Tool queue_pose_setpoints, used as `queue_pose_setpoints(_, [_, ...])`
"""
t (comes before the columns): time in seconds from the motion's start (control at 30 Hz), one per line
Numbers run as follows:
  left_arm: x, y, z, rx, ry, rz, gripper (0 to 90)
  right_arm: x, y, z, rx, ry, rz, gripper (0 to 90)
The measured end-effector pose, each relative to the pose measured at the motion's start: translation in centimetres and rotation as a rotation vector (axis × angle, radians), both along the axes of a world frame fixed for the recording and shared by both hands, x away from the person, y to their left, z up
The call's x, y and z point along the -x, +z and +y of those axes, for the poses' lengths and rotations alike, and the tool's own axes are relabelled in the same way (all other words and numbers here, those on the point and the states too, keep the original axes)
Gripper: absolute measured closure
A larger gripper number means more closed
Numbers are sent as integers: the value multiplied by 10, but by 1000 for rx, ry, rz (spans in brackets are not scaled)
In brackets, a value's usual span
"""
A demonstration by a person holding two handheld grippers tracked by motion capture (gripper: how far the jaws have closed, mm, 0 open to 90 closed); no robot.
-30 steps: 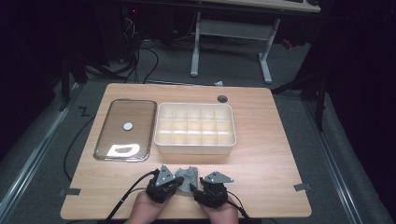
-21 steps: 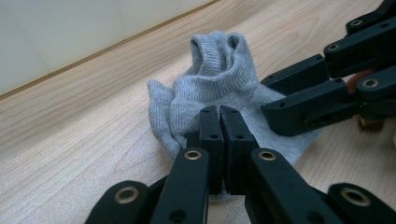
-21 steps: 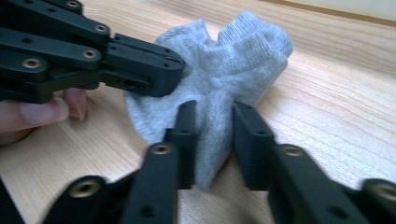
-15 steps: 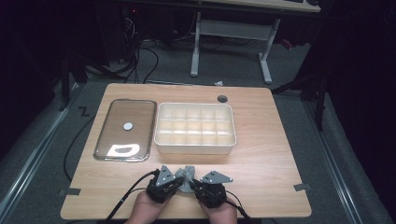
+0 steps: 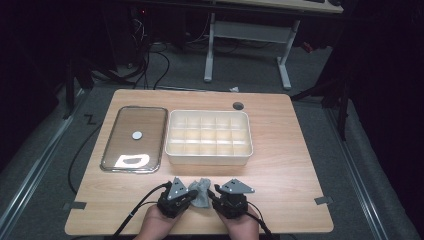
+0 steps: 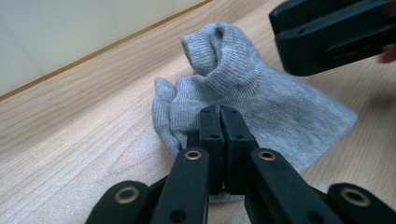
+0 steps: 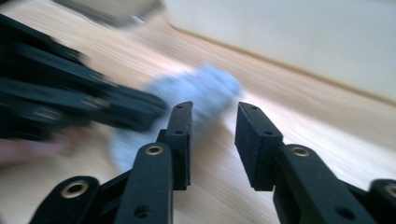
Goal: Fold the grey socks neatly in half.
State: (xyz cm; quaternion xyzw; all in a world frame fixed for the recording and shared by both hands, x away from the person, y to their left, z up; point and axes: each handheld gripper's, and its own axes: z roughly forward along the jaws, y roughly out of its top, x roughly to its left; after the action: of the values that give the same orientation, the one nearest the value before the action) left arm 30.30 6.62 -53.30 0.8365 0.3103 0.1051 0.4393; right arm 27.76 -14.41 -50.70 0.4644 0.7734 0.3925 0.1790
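A grey sock (image 5: 201, 192) lies bunched on the wooden table near its front edge, between my two grippers. In the left gripper view its ribbed cuff (image 6: 243, 88) stands up in a roll. My left gripper (image 6: 219, 121) has its jaws together, pinched on the near edge of the sock. It sits just left of the sock in the high view (image 5: 192, 193). My right gripper (image 7: 214, 121) is open and its jaws have just been opening. The blurred sock (image 7: 205, 86) lies beyond its tips, with bare wood in the gap. It faces the sock from the right (image 5: 213, 193).
A white tray with several compartments (image 5: 209, 156) stands mid-table behind the sock. Left of it lies a metal-rimmed glass lid (image 5: 134, 137). A dark cable hole (image 5: 238, 105) is near the far edge. Both hands rest at the table's front edge.
The right gripper has shifted slightly beside the sock. The left gripper and the sock have stayed where they were.
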Motion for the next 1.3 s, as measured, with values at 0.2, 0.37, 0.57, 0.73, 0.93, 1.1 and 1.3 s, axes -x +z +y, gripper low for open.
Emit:
queue_pose_setpoints(0.2, [0,0,0,-1,0,-1,883,1,-17,2,55,-38,38,785])
queue_pose_setpoints(0.37, [0,0,0,-2,-1,-2,884,4,-22,11,39,-27,57,900])
queue_pose_setpoints(0.57, [0,0,0,-2,-2,-1,886,2,-23,23,16,17,59,900])
queue_pose_setpoints(0.73, [0,0,1,1,7,6,900,2,-9,33,-16,46,18,900])
queue_pose_setpoints(0.93, [0,0,0,-1,7,3,900,4,1,40,-3,84,-18,900])
queue_pose_setpoints(1.1, [1,1,3,28,3,7,838,3,-3,32,-3,60,-14,900])
queue_pose_setpoints(1.3, [-2,21,35,169,91,-21,833,3,-6,22,-5,37,-9,900])
